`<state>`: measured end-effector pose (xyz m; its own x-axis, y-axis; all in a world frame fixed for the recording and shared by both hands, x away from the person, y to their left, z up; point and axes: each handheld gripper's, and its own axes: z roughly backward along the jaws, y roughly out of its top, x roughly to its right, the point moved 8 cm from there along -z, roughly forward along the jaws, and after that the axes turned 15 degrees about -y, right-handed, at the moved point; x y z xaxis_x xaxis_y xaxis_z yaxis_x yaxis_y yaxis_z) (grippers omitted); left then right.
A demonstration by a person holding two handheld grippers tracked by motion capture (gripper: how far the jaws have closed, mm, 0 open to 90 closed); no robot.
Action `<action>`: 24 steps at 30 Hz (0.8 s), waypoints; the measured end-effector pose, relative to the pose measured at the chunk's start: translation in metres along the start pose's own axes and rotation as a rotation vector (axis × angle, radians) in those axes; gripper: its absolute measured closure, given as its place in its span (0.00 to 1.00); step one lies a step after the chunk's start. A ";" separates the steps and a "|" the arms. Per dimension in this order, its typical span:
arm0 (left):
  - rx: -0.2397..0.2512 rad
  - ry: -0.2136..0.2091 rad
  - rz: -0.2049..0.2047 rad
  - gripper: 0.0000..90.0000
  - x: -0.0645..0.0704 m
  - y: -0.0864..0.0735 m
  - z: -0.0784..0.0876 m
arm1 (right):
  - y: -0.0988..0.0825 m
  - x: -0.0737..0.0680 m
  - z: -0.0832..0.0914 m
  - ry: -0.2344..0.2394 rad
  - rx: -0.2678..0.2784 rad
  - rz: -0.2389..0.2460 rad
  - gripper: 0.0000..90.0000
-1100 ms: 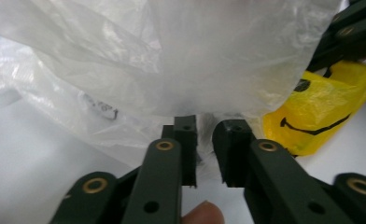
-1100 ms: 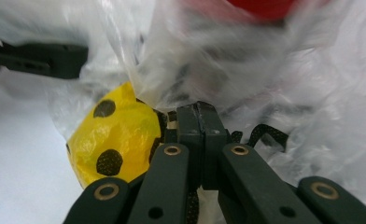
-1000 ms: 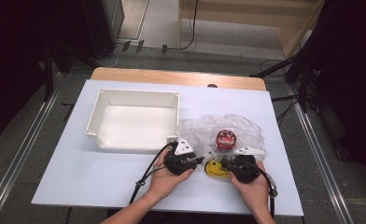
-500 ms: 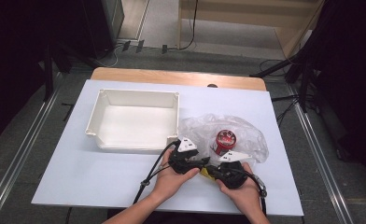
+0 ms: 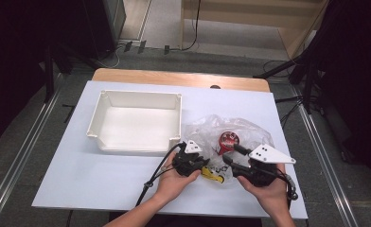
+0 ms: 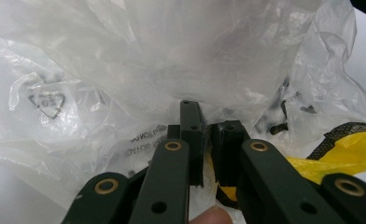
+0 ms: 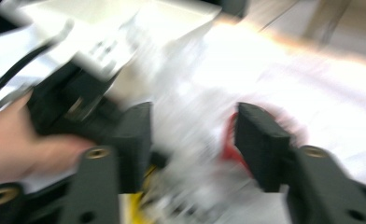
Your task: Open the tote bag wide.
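A big white plastic tray (image 5: 136, 124) sits on the table. Just to its right lies a crinkly clear plastic bag (image 5: 221, 137) with a red round thing (image 5: 228, 139) and a yellow thing (image 5: 211, 172) inside. The left gripper (image 5: 198, 163) pinches the bag's edge tight. The right gripper (image 5: 231, 153) has just been opening, with nothing between its jaws.

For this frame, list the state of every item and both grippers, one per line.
Clear crumpled plastic bag: lying on the table, pinched at its near edge.
Red round object: inside the bag.
Yellow and black item: at the bag's near edge.
White rectangular plastic tray: upright, empty.
Left gripper: shut on the bag's film.
Right gripper: jaws just opened, nothing pressed between them.
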<state>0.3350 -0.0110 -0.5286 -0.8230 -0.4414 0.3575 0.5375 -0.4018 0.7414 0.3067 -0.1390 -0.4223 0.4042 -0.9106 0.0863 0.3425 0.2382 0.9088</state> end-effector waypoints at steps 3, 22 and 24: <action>0.000 0.009 -0.004 0.95 0.001 0.000 0.000 | 0.009 0.010 -0.003 -0.056 0.022 -0.002 0.43; 0.002 0.027 -0.031 0.96 0.004 -0.002 0.000 | -0.061 0.109 -0.082 -0.280 -0.233 -0.317 0.91; 0.002 0.027 -0.031 0.96 0.004 -0.002 -0.001 | -0.076 0.115 -0.087 -0.285 -0.289 -0.338 0.95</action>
<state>0.3306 -0.0125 -0.5288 -0.8339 -0.4501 0.3194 0.5116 -0.4136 0.7531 0.4009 -0.2329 -0.5166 -0.0019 -0.9989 -0.0478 0.6496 -0.0376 0.7593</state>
